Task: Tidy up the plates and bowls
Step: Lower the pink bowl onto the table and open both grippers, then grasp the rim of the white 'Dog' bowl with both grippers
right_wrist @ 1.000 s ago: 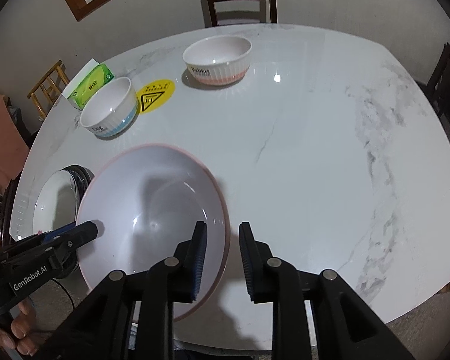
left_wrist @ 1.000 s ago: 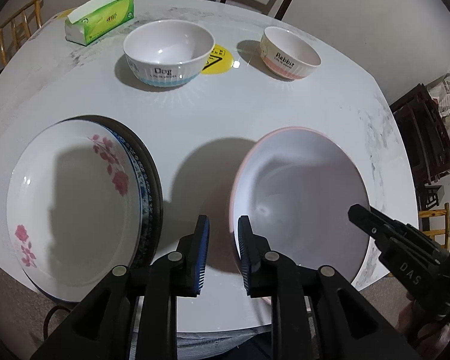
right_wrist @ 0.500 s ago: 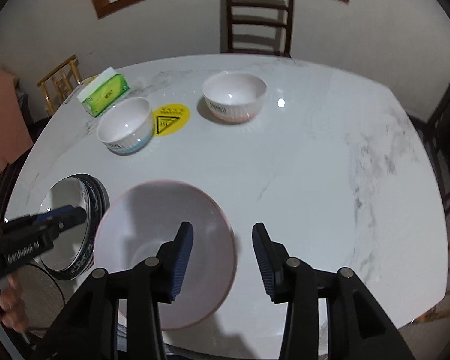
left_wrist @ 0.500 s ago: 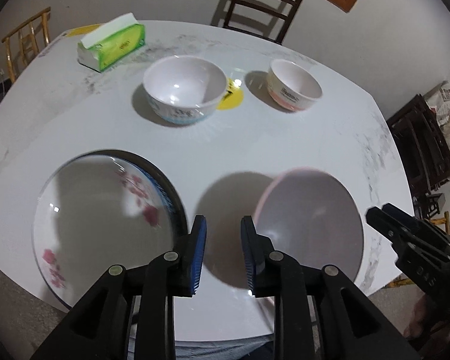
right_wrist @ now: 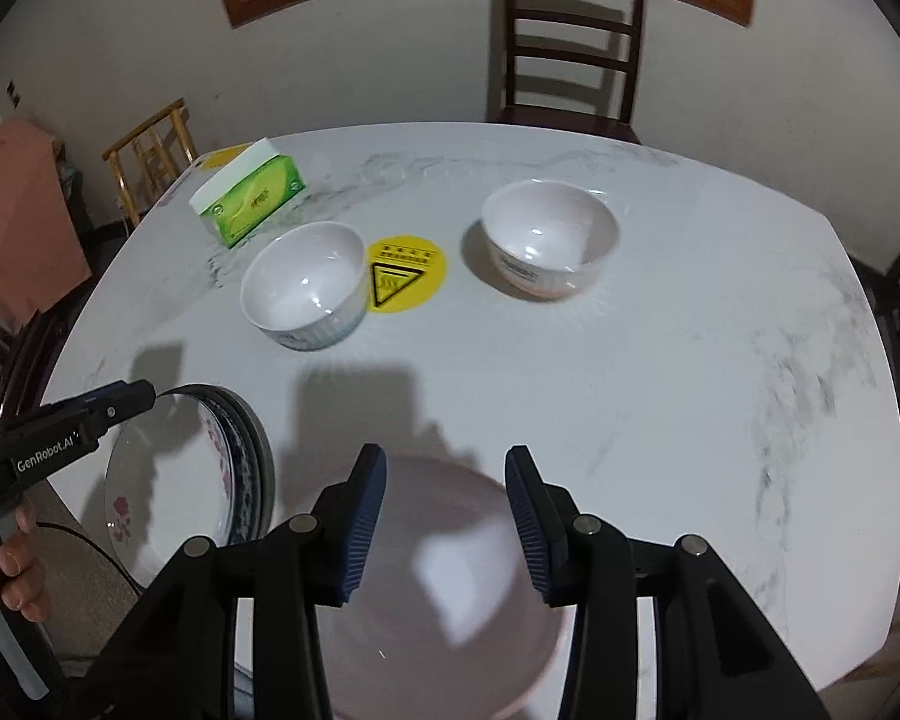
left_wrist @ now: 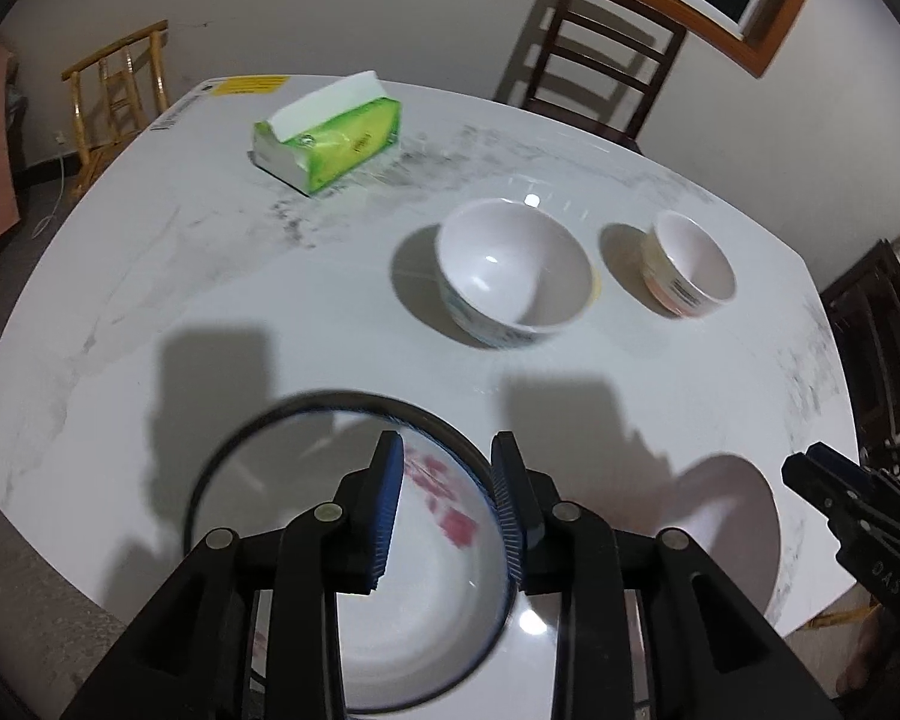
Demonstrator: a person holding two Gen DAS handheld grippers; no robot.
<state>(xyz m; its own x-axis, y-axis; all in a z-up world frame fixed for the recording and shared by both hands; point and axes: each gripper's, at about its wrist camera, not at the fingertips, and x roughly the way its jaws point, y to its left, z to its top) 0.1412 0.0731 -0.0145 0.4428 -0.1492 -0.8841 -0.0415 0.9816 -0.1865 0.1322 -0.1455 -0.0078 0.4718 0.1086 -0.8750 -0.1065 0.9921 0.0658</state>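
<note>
My left gripper [left_wrist: 445, 501] is open and empty above a stack of plates [left_wrist: 426, 606] at the table's near edge; the top plate is white with pink flowers. The stack also shows in the right wrist view [right_wrist: 174, 498]. My right gripper [right_wrist: 445, 507] is open and empty above a pink-rimmed plate [right_wrist: 450, 594]. A white bowl with a blue base [left_wrist: 513, 279] [right_wrist: 306, 291] and a white bowl with a pink base [left_wrist: 687, 270] [right_wrist: 549, 237] stand upright mid-table.
A green tissue box [left_wrist: 330, 141] [right_wrist: 249, 198] lies at the far left of the white marble table [right_wrist: 660, 372]. A yellow warning sticker [right_wrist: 405, 273] sits between the bowls. A dark chair [right_wrist: 570, 54] and a wooden chair [left_wrist: 120, 96] stand behind.
Both grippers have opened wider and pulled back and up from the table. The left one has shifted left, over the flowered plate stack. The pink-rimmed plate lies under the right gripper.
</note>
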